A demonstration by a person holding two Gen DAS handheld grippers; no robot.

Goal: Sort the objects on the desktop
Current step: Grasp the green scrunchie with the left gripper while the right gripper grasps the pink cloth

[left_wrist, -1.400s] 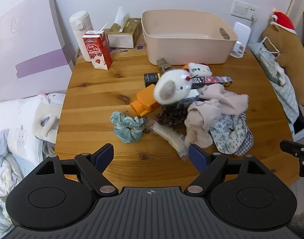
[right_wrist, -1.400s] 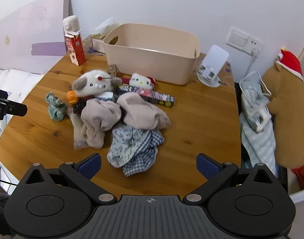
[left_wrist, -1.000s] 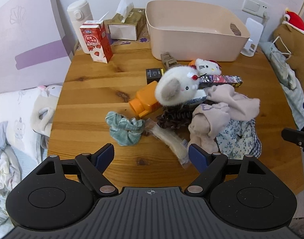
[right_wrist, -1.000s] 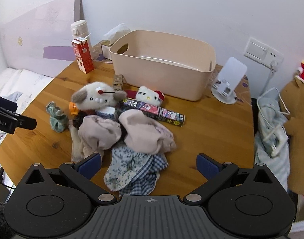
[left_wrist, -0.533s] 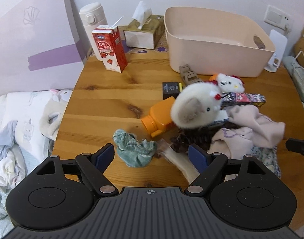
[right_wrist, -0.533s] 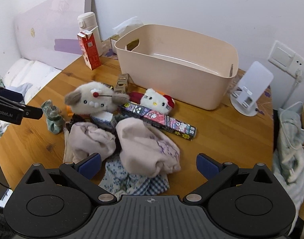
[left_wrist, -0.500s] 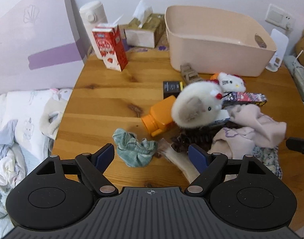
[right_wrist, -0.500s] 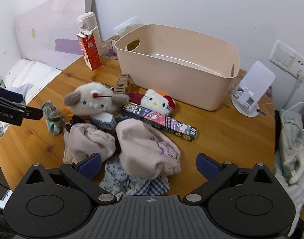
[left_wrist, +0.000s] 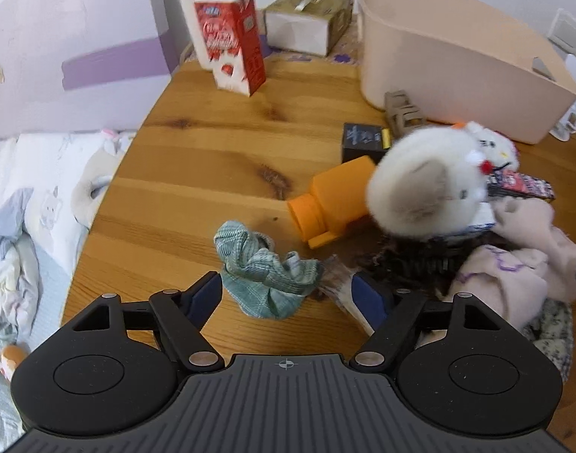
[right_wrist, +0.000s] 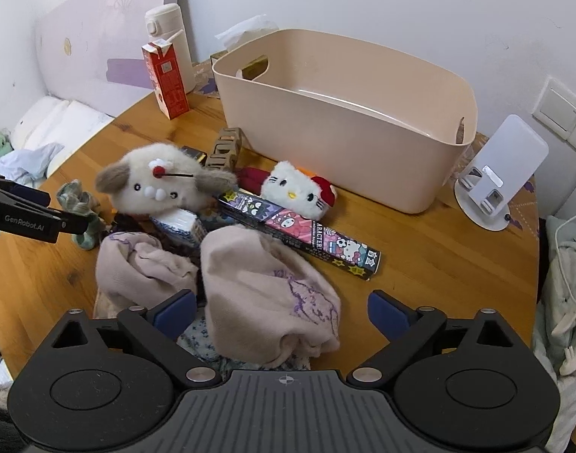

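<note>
My left gripper [left_wrist: 286, 294] is open, its fingers on either side of a green checked scrunchie [left_wrist: 265, 268] on the wooden table [left_wrist: 197, 173]. An orange bottle [left_wrist: 335, 200] lies beyond it, beside a fluffy white plush [left_wrist: 427, 192]. My right gripper [right_wrist: 282, 311] is open over a pink cloth [right_wrist: 265, 290]. The white plush [right_wrist: 163, 181], a Hello Kitty plush [right_wrist: 297, 188] and a long printed box [right_wrist: 303, 234] lie ahead of it. An empty beige bin [right_wrist: 344, 113] stands behind them.
A red milk carton [left_wrist: 231, 41], a white flask [right_wrist: 169, 45] and a tissue box [left_wrist: 306, 22] stand at the back left. A white phone stand [right_wrist: 495, 185] is to the right of the bin. A small black box [left_wrist: 365, 141] and a brown clip [left_wrist: 401, 111] lie near the bin. Bedding lies past the table's left edge.
Both grippers have moved forward and down toward the pile. The left one now straddles the green scrunchie; the right one hangs over the pink cloth. Both stay open.
</note>
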